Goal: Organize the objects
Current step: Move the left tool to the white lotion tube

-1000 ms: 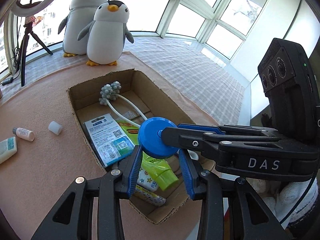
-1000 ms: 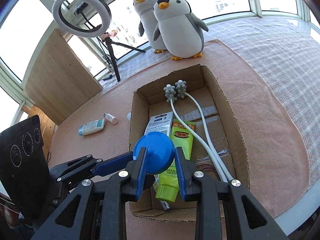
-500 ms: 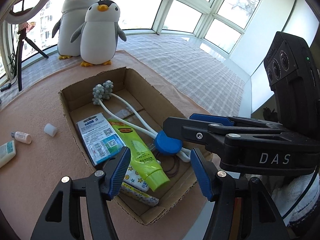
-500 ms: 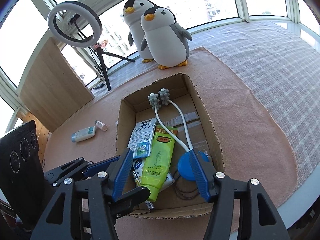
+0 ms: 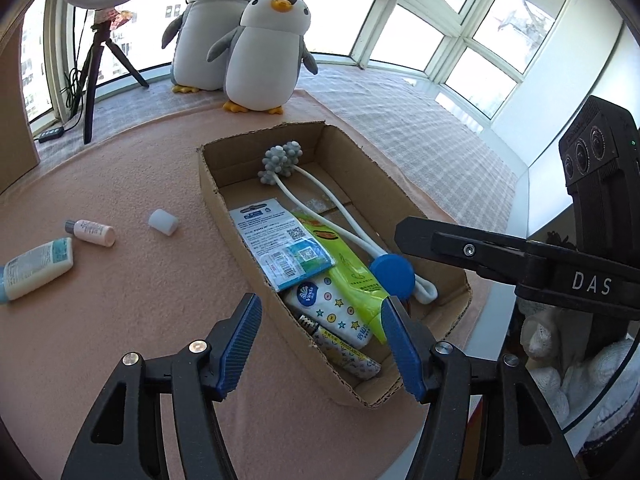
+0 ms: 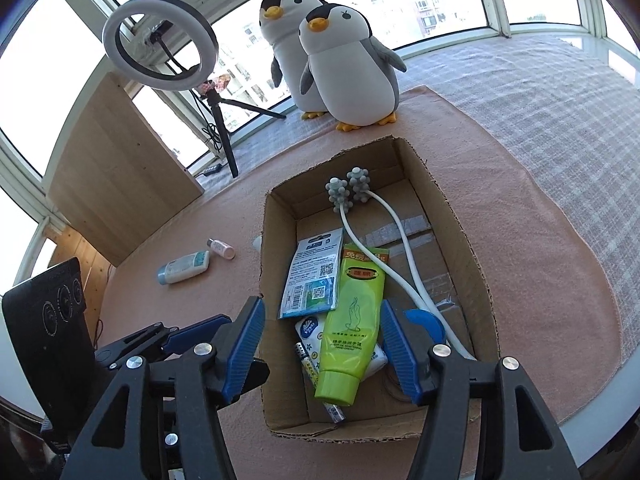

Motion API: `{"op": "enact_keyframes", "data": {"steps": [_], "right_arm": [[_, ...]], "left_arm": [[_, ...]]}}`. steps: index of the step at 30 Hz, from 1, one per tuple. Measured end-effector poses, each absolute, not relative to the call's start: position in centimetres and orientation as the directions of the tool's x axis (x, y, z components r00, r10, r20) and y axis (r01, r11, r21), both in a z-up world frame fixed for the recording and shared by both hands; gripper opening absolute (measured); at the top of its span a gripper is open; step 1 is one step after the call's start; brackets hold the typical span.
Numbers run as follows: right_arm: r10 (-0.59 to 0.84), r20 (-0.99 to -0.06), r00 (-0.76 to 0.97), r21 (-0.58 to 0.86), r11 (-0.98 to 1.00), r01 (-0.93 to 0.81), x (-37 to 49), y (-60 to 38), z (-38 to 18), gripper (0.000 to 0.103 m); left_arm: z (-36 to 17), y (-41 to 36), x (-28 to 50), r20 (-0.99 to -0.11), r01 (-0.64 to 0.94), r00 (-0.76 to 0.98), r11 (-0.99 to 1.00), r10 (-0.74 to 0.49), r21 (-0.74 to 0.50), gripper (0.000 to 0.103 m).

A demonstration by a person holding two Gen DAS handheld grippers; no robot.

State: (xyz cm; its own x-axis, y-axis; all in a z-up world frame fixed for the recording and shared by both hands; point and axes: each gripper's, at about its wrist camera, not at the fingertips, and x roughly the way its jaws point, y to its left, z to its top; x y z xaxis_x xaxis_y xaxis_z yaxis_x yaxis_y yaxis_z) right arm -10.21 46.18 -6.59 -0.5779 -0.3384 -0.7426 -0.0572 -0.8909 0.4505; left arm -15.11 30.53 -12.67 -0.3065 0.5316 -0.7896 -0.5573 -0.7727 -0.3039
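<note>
A cardboard box (image 5: 208,184) (image 6: 472,256) lies on the pink mat. Inside it rest a blue round lid (image 5: 393,276) (image 6: 430,322), a green tube (image 5: 352,276) (image 6: 352,332), a blue-and-white card pack (image 5: 280,248) (image 6: 314,276), a star-print tissue pack (image 5: 332,312) and a white two-headed massager (image 5: 280,162) (image 6: 348,192). My left gripper (image 5: 320,344) hangs open over the box's near left wall. Over the box's near end my right gripper (image 6: 322,346) is open and empty. On the mat left of the box lie a white bottle (image 5: 36,268) (image 6: 184,267), a small pink bottle (image 5: 91,233) (image 6: 221,248) and a white cap (image 5: 163,222).
Two plush penguins (image 5: 260,52) (image 6: 348,64) stand behind the box. A ring light on a tripod (image 6: 160,44) and a wooden board (image 6: 116,176) are at the back left. The table edge (image 6: 600,408) runs just right of the box.
The right gripper opened and let go of the blue lid, which now lies in the box. Both grippers pulled back and up; the left one swung leftwards.
</note>
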Motion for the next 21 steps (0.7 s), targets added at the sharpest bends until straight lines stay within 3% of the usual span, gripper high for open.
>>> {"op": "enact_keyframes", "data": {"steps": [13, 21], "right_arm": [[-0.376, -0.728, -0.573, 0.444, -0.896, 0.024, -10.9, 40.8, -4.9, 0.056], [-0.374, -0.732, -0.57, 0.432, -0.901, 0.037, -10.6, 38.8, -4.3, 0.056]], "left_arm": [[-12.5, 15.8, -22.6, -0.81, -0.301, -0.429, -0.909, 0.399, -0.288, 0.066], [-12.2, 10.4, -28.9, -0.832, -0.222, -0.463, -0.949, 0.305, -0.224, 0.066]]}}
